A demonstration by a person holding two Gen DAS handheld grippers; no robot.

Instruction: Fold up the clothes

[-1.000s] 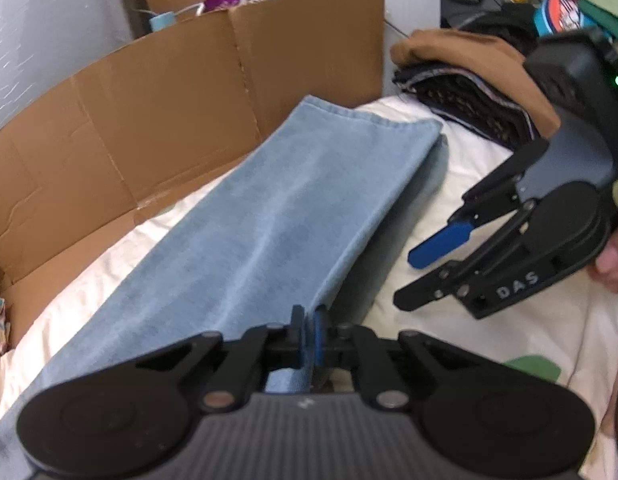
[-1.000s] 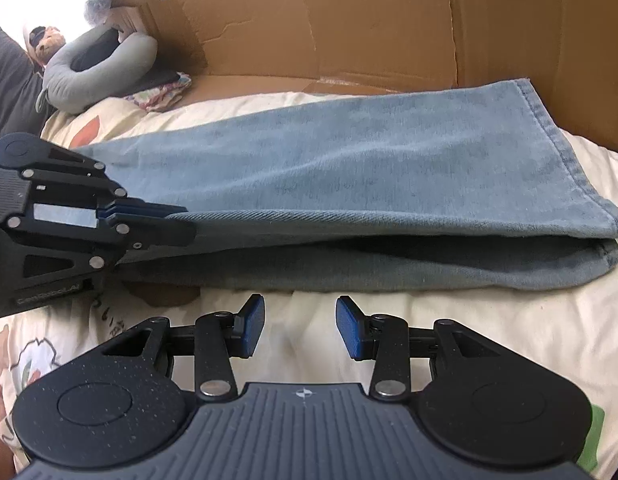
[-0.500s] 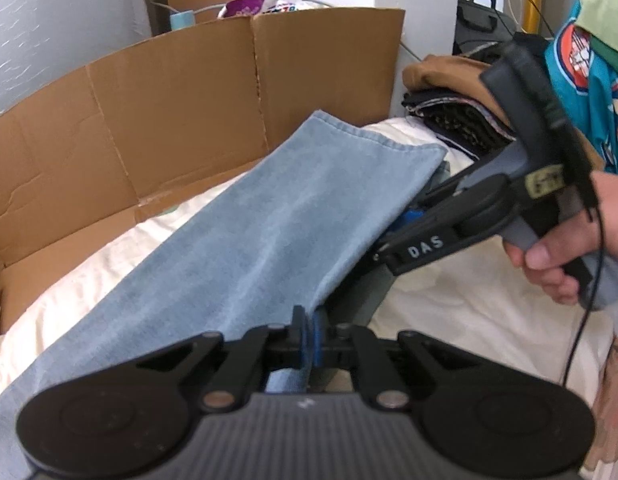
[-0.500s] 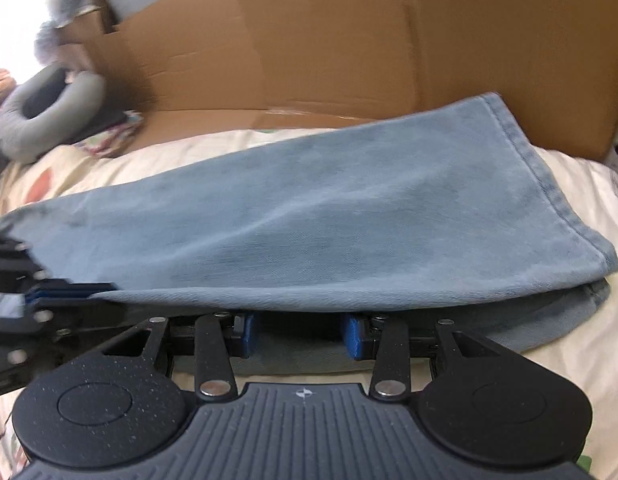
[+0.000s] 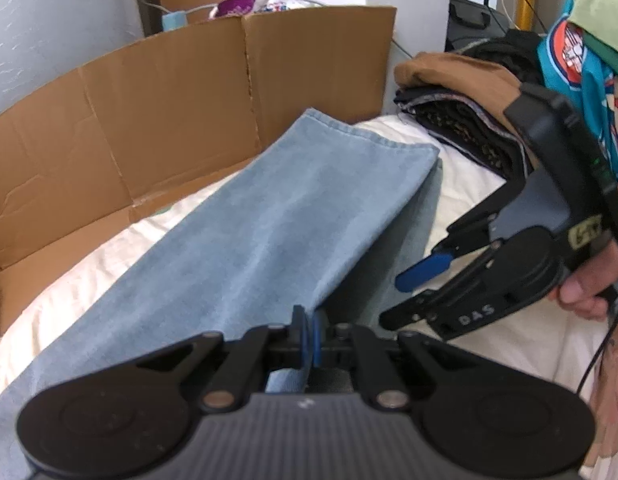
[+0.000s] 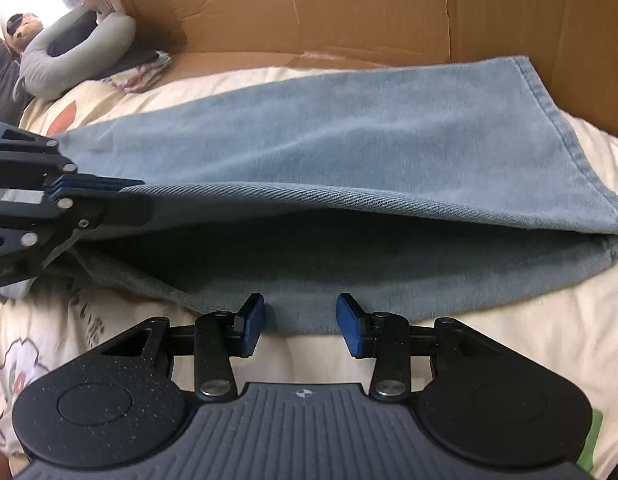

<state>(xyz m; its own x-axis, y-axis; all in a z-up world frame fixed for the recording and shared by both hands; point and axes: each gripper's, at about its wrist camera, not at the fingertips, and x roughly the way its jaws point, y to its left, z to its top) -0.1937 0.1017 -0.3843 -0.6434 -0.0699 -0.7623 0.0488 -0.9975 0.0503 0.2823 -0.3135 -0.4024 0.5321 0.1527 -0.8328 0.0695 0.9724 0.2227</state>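
right tool (image 6: pixel 297 330) just before jeans (image 6: pixel 309 152)

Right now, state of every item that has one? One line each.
Jeans: folded leg over leg, top layer's near edge lifted, lower layer flat on the bed.
Left gripper: shut on the jeans' top-layer edge.
Right gripper: open, empty, at the lower layer's near edge.
Clothes stack: folded, piled beyond the jeans.
Cardboard: flattened, standing behind the jeans.
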